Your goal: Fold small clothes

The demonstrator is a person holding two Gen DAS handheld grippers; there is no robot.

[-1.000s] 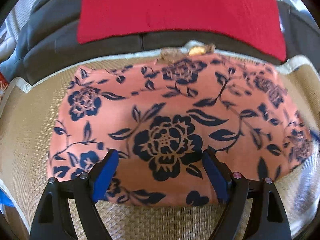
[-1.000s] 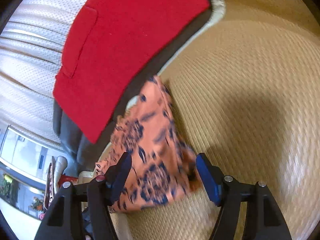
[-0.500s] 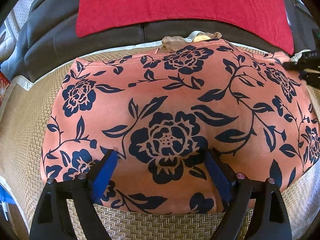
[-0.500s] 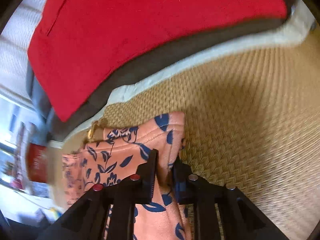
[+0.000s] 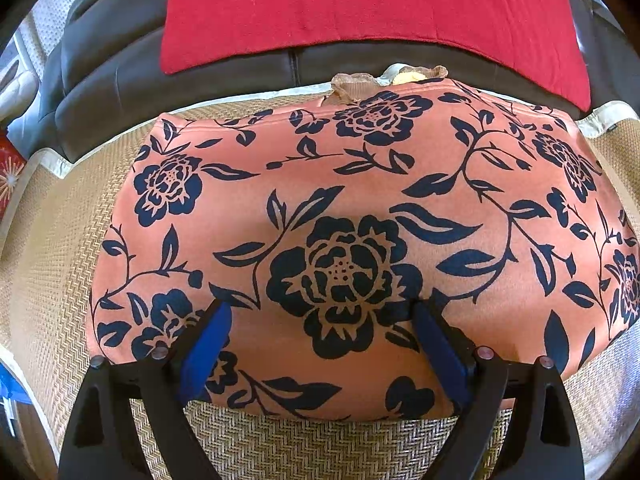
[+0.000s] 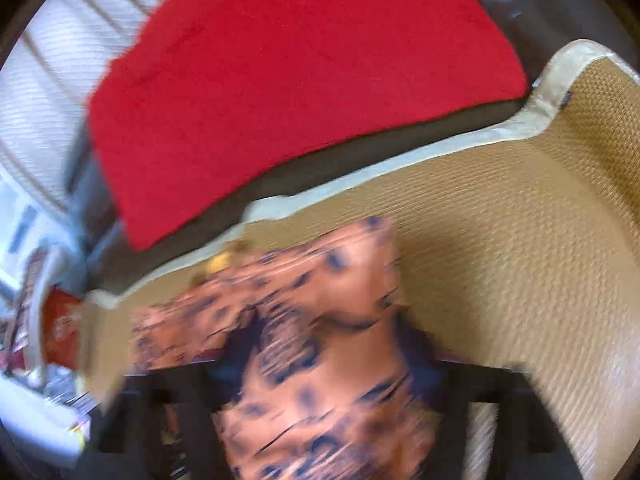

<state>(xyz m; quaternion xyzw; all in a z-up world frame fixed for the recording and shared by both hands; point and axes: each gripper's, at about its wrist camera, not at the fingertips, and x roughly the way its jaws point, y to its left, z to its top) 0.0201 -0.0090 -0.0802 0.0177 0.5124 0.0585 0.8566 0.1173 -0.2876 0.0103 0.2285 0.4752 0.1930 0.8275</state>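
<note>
A salmon-pink garment with a navy flower print point(image 5: 352, 216) lies spread flat on a woven straw mat point(image 5: 48, 280). My left gripper point(image 5: 320, 336) is open, its blue-padded fingers point(image 5: 204, 344) resting over the garment's near edge, holding nothing. In the blurred right wrist view the same garment point(image 6: 320, 360) lies between the fingers of my right gripper point(image 6: 320, 396), its right end lifted and bunched. The blur hides the fingertips, so I cannot tell how the jaws stand.
A red cloth point(image 5: 360, 12) drapes over the dark grey sofa back point(image 5: 112, 60) behind the mat; it also shows in the right wrist view point(image 6: 300, 68). The mat has a pale trim edge point(image 6: 440, 148). A small tan item point(image 5: 360, 84) lies at the garment's far edge.
My right gripper shut on the garment's right end and has lifted it; the view is now motion-blurred. My left gripper has moved slightly forward over the near edge and stays open.
</note>
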